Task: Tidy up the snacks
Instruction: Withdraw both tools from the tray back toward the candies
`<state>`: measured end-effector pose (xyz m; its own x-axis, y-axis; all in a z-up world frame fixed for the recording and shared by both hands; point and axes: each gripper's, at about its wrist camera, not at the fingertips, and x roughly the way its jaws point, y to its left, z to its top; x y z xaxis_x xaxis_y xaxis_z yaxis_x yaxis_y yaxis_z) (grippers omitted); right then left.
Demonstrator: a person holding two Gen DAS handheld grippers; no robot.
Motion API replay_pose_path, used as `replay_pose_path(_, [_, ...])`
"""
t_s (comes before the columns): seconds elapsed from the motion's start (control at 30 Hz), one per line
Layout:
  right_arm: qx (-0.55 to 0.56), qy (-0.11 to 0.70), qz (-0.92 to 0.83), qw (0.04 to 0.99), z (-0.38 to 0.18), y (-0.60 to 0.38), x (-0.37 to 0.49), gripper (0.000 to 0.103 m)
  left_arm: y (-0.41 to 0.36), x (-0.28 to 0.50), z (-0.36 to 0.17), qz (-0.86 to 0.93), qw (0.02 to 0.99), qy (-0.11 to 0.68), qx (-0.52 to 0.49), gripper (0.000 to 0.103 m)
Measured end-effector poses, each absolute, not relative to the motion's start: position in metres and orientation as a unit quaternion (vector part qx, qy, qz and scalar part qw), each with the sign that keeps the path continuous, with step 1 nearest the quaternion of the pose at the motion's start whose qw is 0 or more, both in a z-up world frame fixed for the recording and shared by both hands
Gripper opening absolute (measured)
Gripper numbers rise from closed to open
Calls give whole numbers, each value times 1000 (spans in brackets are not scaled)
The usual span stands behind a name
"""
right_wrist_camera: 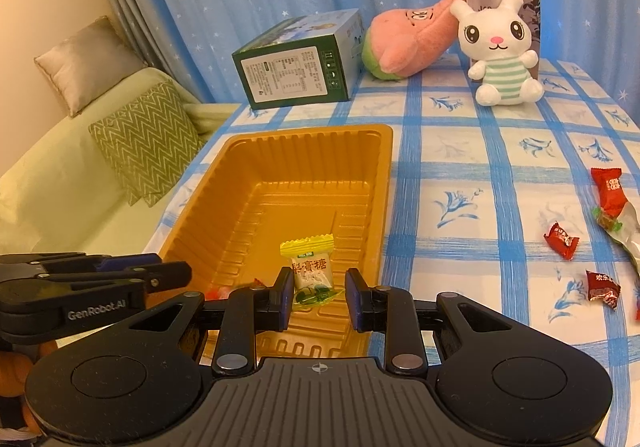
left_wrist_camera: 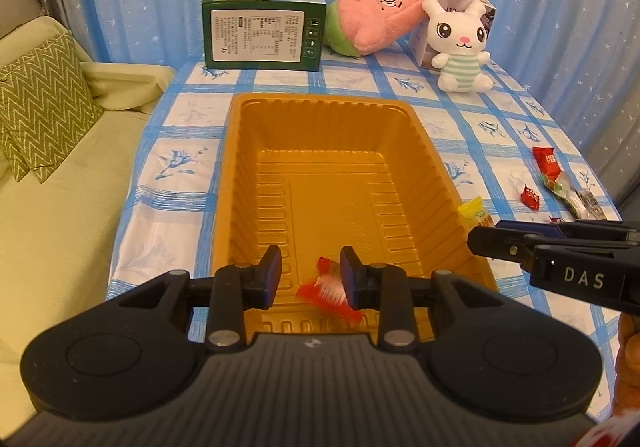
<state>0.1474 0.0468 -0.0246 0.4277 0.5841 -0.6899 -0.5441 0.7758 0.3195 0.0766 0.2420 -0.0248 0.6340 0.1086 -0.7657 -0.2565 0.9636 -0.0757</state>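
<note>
Snacks: both hand-held grippers, left (left_wrist_camera: 310, 273) and right (right_wrist_camera: 316, 293), are spread over the gold tray (right_wrist_camera: 386, 183); lift clear, then fetch wrappers (right_wrist_camera: 560, 241) at three o'clock.

Warm, soft indoor light, strong fisheye bending with dark corners, and motion blur on the red candy (left_wrist_camera: 328, 287)

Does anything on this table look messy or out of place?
Yes. Several wrapped snacks lie scattered loose on the tablecloth right of the gold tray, which holds only two candies. The pink plush is tipped over against a box.
</note>
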Motion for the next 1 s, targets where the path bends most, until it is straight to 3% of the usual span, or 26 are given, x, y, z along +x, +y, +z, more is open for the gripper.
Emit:
replay_pose_path(0.27, [54, 416, 342, 841, -25, 48, 150, 28, 247, 69, -19, 109, 900, 411, -95, 32])
replay_pose_path(0.33, [75, 423, 344, 835, -25, 47, 153, 37, 248, 67, -19, 112, 900, 411, -96, 33])
replay_pose_path(0.37, [79, 423, 341, 836, -24, 45, 153, 55, 248, 66, -18, 113, 900, 411, -96, 33])
replay_pose_path(0.4, [80, 419, 340, 838, -23, 43, 152, 64, 247, 64, -18, 115, 900, 410, -96, 33])
replay_pose_path(1.0, [94, 394, 265, 875, 2, -59, 109, 65, 178, 41, 18, 80, 916, 382, -93, 59])
